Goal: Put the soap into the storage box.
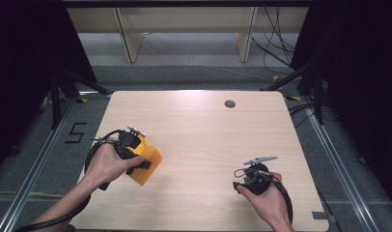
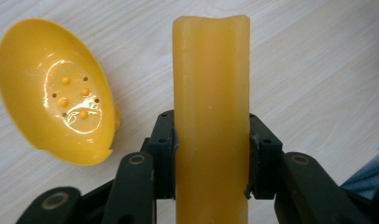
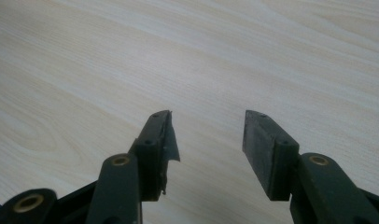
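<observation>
Two grippers rest over the wooden table [image 1: 203, 125]. The left gripper [image 2: 211, 140] clamps a yellow block [image 2: 211, 107] near the table's left edge; just beside it lies a shallow yellow scoop [image 2: 57, 100], bare inside apart from small holes. The right gripper [image 3: 208, 135], near right, gapes, gripping nothing.

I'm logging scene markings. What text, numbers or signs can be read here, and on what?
"5": black tape mark on the grey floor left of the table.
No text shows on the yellow block, the yellow scoop or either gripper.
</observation>
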`<control>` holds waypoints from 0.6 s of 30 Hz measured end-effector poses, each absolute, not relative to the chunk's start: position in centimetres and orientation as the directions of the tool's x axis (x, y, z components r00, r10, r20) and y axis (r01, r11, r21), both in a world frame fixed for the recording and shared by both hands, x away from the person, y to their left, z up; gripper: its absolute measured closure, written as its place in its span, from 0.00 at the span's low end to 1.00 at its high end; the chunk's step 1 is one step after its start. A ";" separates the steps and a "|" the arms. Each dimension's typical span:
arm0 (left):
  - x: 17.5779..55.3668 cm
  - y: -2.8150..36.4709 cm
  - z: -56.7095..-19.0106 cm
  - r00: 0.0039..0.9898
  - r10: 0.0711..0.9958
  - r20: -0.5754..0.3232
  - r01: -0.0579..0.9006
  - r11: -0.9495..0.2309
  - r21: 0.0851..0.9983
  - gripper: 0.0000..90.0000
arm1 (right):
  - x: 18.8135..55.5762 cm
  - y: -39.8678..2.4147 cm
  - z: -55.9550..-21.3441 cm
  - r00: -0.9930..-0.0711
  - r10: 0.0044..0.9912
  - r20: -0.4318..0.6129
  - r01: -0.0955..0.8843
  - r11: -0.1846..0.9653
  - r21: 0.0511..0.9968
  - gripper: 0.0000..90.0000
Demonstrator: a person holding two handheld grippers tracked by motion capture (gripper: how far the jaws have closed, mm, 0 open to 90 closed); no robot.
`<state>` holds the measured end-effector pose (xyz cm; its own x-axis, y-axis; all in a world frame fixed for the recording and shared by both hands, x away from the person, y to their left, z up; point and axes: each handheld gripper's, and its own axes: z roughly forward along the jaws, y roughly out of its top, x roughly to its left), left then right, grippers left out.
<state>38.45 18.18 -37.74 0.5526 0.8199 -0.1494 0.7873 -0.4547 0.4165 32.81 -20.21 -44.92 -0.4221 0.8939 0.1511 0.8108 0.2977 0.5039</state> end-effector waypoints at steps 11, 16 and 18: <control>39.4 19.8 -36.9 0.453 0.877 -0.158 0.832 -0.353 0.428 0.68 | 32.8 -20.4 -44.6 -0.410 0.892 0.193 0.815 0.263 0.516 0.58; 40.0 20.6 -36.6 0.405 0.900 -0.162 0.855 -0.310 0.416 0.68 | 32.8 -20.4 -44.7 -0.412 0.887 0.208 0.816 0.257 0.518 0.58; 40.1 20.8 -36.6 0.401 0.901 -0.162 0.858 -0.308 0.411 0.68 | 32.8 -20.4 -44.7 -0.412 0.888 0.205 0.815 0.259 0.519 0.58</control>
